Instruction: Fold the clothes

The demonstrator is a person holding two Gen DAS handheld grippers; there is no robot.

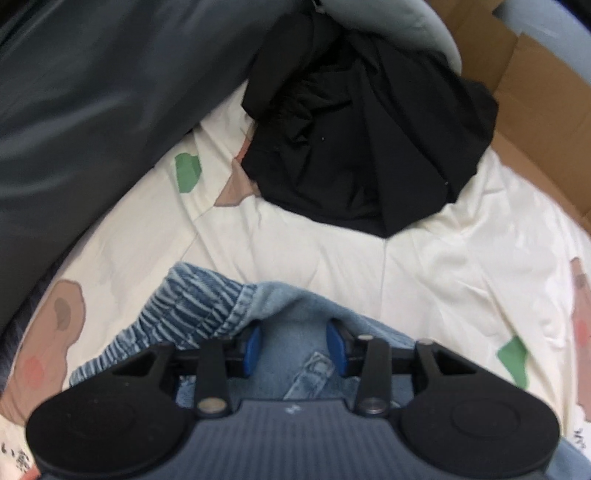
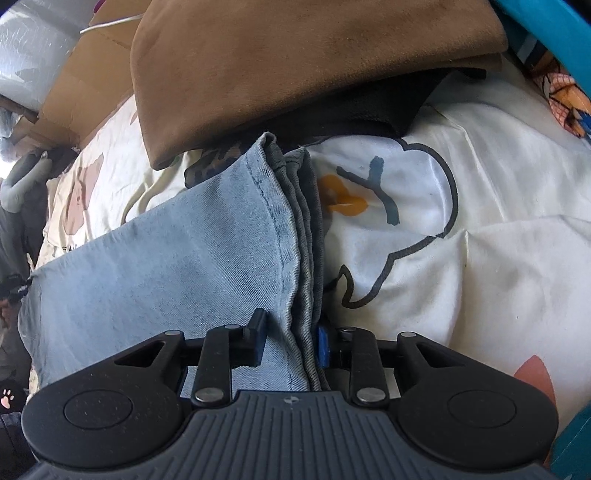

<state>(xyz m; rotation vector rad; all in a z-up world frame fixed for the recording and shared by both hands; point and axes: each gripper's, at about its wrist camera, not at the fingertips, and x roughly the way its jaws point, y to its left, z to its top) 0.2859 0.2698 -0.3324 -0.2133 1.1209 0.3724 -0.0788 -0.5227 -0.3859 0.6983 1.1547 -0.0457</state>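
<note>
Light blue denim jeans (image 1: 207,314) lie on a cream printed bedsheet (image 1: 332,258). In the left wrist view my left gripper (image 1: 294,345) has its blue pads either side of the elastic waistband fabric and is shut on it. In the right wrist view the jeans' folded leg (image 2: 207,236) runs away from me, its hem edges stacked. My right gripper (image 2: 290,341) is shut on those layered leg edges.
A crumpled black garment (image 1: 365,140) lies further up the bed, a dark grey cover (image 1: 92,110) to the left, cardboard (image 1: 535,110) to the right. A folded brown garment (image 2: 295,66) on a black one sits beyond the jeans leg. A teal rim (image 2: 554,29) is at the right.
</note>
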